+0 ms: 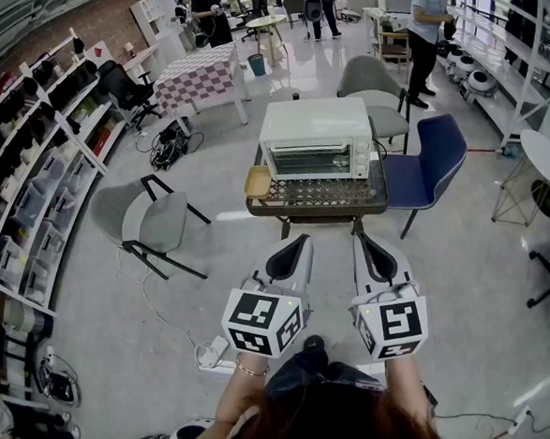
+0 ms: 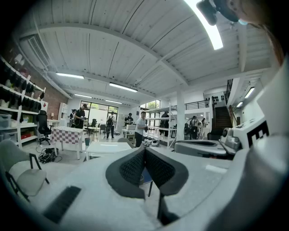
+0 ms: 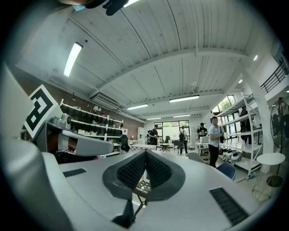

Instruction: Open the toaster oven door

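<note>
A white toaster oven [image 1: 316, 137] with a glass door stands on a small dark glass-topped table [image 1: 370, 205] ahead of me, its door up and closed. My left gripper [image 1: 295, 246] and right gripper [image 1: 367, 246] are held side by side well short of the table, both level and pointing at it. In the left gripper view the left gripper [image 2: 144, 151] has its black pads pressed together with nothing between them. The right gripper [image 3: 145, 155] looks the same in its own view, jaws together and empty, with a corner of the table [image 3: 141, 185] just below them.
A wooden tray [image 1: 257, 181] lies at the table's left end. A grey chair [image 1: 142, 220] stands left of the table, a blue chair [image 1: 429, 159] right of it and a grey chair [image 1: 378, 90] behind. Shelving lines the left wall; people stand far off.
</note>
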{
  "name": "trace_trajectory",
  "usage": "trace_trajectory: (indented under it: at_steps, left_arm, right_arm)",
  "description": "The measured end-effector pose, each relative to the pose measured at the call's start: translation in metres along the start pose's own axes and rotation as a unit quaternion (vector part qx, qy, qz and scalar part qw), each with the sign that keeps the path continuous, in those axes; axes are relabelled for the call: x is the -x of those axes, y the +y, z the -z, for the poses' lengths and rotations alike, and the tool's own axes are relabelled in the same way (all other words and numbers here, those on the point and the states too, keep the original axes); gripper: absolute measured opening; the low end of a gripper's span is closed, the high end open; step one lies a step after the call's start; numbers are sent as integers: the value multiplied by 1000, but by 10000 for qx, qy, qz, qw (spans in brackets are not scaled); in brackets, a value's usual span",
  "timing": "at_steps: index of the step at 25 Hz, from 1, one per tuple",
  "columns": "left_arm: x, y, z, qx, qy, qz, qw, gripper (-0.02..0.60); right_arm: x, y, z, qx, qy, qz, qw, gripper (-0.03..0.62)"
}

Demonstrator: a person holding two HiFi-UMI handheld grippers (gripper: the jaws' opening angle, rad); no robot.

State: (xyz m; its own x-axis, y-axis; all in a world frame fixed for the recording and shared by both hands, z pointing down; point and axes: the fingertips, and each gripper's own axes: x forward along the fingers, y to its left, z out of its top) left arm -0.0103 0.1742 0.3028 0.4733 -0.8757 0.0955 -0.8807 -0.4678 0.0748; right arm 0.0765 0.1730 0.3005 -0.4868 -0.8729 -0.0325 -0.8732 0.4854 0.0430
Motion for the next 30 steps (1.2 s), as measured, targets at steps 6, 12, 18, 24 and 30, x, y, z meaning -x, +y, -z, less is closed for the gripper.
trace_trajectory:
  at_steps: [6, 12, 18, 24, 30]
  left_arm:
    - [-11, 1, 10, 37, 39, 47, 10000, 14]
    - [-23, 11, 12, 79, 104, 113, 9999, 14]
    - [-32, 36, 14, 83, 154, 148, 9997, 14]
    - [-40, 66, 13, 152, 159, 164, 9996, 12]
    - [-51, 92, 15, 195, 207, 182, 9994, 14]
  right_arm:
    - [-3, -5, 7, -249, -112, -87, 9996, 0]
    - [-14, -5, 8, -586, -31, -171, 9981, 0]
    - [-39, 0, 15, -614, 90, -127, 9980, 0]
    - [-69, 9, 19, -566, 153, -83, 9982, 0]
    - [-99, 11, 23, -624, 177, -44, 9979, 0]
